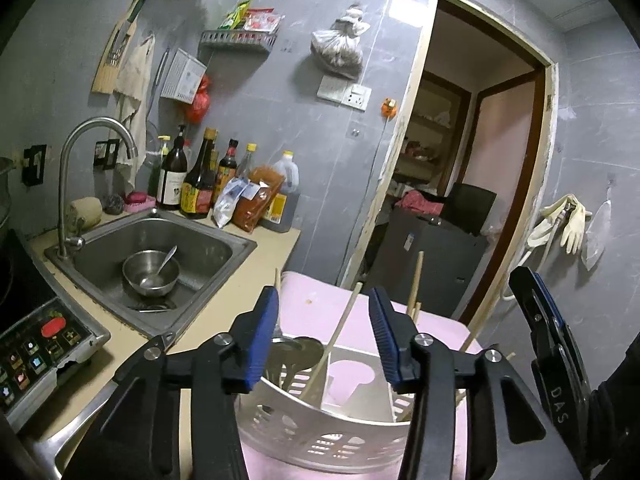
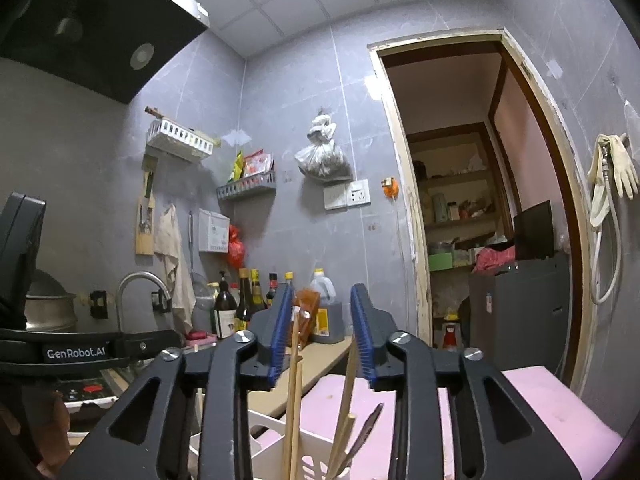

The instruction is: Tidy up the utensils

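Note:
A white slotted utensil caddy (image 1: pixel 320 436) stands on a pink surface (image 1: pixel 312 308) right under my left gripper (image 1: pixel 324 320). Wooden chopsticks (image 1: pixel 338 332) and metal spoon heads (image 1: pixel 298 350) stick up out of it. The left jaws are open; one chopstick leans in the gap without touching either pad. My right gripper (image 2: pixel 320 324) is open too, above the same caddy (image 2: pixel 312 456). Chopsticks (image 2: pixel 294 384) rise between its blue pads, close to the left one but not clamped. One of the right gripper's fingers (image 1: pixel 538 312) shows at the right edge of the left wrist view.
A steel sink (image 1: pixel 236 240) to the left holds a metal bowl (image 1: pixel 150 276) with a spoon (image 1: pixel 166 262) in it. Sauce bottles (image 1: pixel 200 184) line the counter behind. An induction cooker (image 1: pixel 40 348) sits at the near left. A doorway (image 2: pixel 480 220) opens on the right.

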`<action>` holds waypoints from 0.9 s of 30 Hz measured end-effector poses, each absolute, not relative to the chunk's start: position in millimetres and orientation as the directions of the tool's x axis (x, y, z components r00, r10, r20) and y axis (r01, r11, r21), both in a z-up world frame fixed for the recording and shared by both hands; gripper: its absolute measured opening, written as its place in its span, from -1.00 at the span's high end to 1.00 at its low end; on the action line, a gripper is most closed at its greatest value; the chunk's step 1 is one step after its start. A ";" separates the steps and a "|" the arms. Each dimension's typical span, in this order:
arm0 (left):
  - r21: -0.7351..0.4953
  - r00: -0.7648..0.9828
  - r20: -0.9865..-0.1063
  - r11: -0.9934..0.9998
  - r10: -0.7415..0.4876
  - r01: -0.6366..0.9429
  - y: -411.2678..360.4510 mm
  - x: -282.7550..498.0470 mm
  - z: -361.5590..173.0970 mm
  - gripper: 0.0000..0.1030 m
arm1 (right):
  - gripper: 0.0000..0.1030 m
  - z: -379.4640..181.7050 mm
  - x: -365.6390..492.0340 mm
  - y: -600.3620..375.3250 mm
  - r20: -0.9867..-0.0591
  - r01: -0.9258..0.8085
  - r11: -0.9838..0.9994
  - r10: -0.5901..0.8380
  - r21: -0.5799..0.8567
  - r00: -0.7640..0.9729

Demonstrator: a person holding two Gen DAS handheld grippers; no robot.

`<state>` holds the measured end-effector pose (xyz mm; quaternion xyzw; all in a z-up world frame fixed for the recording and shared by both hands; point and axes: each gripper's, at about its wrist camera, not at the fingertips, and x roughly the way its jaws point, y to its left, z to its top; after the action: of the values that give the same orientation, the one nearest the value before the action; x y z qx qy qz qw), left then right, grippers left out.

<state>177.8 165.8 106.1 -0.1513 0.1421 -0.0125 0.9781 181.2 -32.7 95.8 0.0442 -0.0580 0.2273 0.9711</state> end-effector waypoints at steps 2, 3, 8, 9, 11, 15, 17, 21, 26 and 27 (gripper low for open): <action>-0.298 0.962 -0.264 0.954 -0.069 -0.013 162.2 175.1 108.7 0.10 | 0.28 97.7 179.5 -37.8 0.130 -0.441 0.895 0.431 0.062 0.893; -0.297 0.963 -0.260 0.955 -0.070 -0.011 160.6 173.9 109.9 0.06 | 0.25 98.6 179.0 -40.3 0.128 -0.437 0.897 0.427 0.064 0.895; -0.294 0.968 -0.241 0.956 -0.070 -0.004 151.7 168.8 111.5 -0.22 | 0.05 102.6 175.3 -56.5 0.119 -0.414 0.907 0.404 0.073 0.907; -0.294 0.969 -0.237 0.956 -0.069 -0.004 149.6 167.7 111.5 -0.29 | 0.02 102.9 174.2 -60.1 0.115 -0.413 0.908 0.403 0.076 0.908; -0.292 0.971 -0.230 0.956 -0.066 -0.005 146.4 166.6 110.8 -0.43 | -0.04 104.1 172.8 -66.8 0.106 -0.403 0.912 0.394 0.082 0.913; -0.278 0.972 -0.226 0.961 -0.057 -0.009 139.4 163.1 107.7 -0.59 | -0.14 104.8 169.3 -81.2 0.080 -0.380 0.921 0.374 0.081 0.924; -0.269 0.971 -0.234 0.963 -0.057 -0.008 135.6 162.7 105.8 -0.59 | -0.30 105.0 167.6 -88.6 0.068 -0.371 0.925 0.366 0.087 0.928; -0.258 0.965 -0.253 0.966 -0.074 0.006 126.6 161.8 100.9 -0.60 | -0.40 104.0 164.6 -103.5 0.032 -0.352 0.931 0.350 0.093 0.936; -0.228 0.964 -0.254 0.973 -0.075 0.016 114.2 155.6 94.1 -0.87 | -0.62 103.0 156.7 -120.5 -0.002 -0.329 0.940 0.331 0.094 0.944; -0.224 0.964 -0.253 0.974 -0.078 0.020 111.7 154.4 93.0 -0.87 | -0.64 102.9 155.0 -124.3 -0.012 -0.326 0.941 0.329 0.094 0.944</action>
<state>154.4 111.7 93.0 -0.1104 0.1313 -0.0251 0.9849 155.0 -124.3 102.9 0.0455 0.0137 0.1663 0.9849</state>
